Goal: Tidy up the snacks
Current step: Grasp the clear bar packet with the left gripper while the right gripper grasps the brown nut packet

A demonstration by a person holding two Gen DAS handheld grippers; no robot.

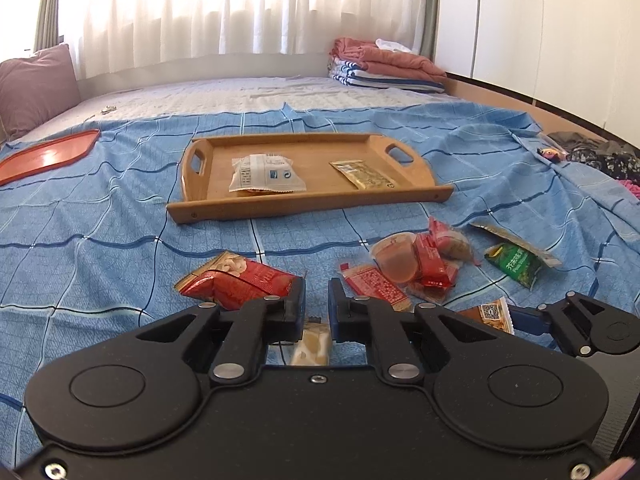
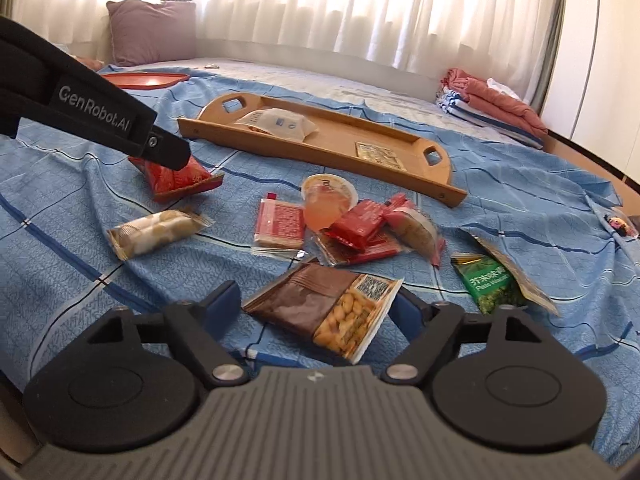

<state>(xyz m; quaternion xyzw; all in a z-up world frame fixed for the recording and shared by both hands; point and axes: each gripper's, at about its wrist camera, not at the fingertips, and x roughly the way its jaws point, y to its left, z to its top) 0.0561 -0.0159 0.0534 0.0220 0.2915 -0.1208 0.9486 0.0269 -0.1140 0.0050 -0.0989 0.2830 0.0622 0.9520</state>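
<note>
A wooden tray (image 1: 200, 212) (image 2: 400, 176) on the blue bedsheet holds a white packet (image 1: 264, 174) (image 2: 280, 122) and a gold sachet (image 1: 362, 174) (image 2: 378, 154). Loose snacks lie in front of it: a red bag (image 1: 240, 280) (image 2: 176, 178), a jelly cup (image 1: 394, 260) (image 2: 326, 200), red packets (image 2: 360, 226), a green packet (image 1: 514, 266) (image 2: 490, 284). My left gripper (image 1: 317, 300) hovers with a narrow gap above a beige biscuit packet (image 1: 312, 346) (image 2: 156, 232), next to the red bag. My right gripper (image 2: 320, 304) is open around a brown nut packet (image 2: 328, 314) (image 1: 490, 314) lying on the sheet.
An orange tray (image 1: 44, 156) (image 2: 144, 79) lies at the far left. Folded towels (image 1: 384, 66) (image 2: 492, 100) sit at the bed's far right corner, a mauve pillow (image 1: 36, 84) (image 2: 152, 32) at the far left. Dark clothes (image 1: 592, 156) lie off the right edge.
</note>
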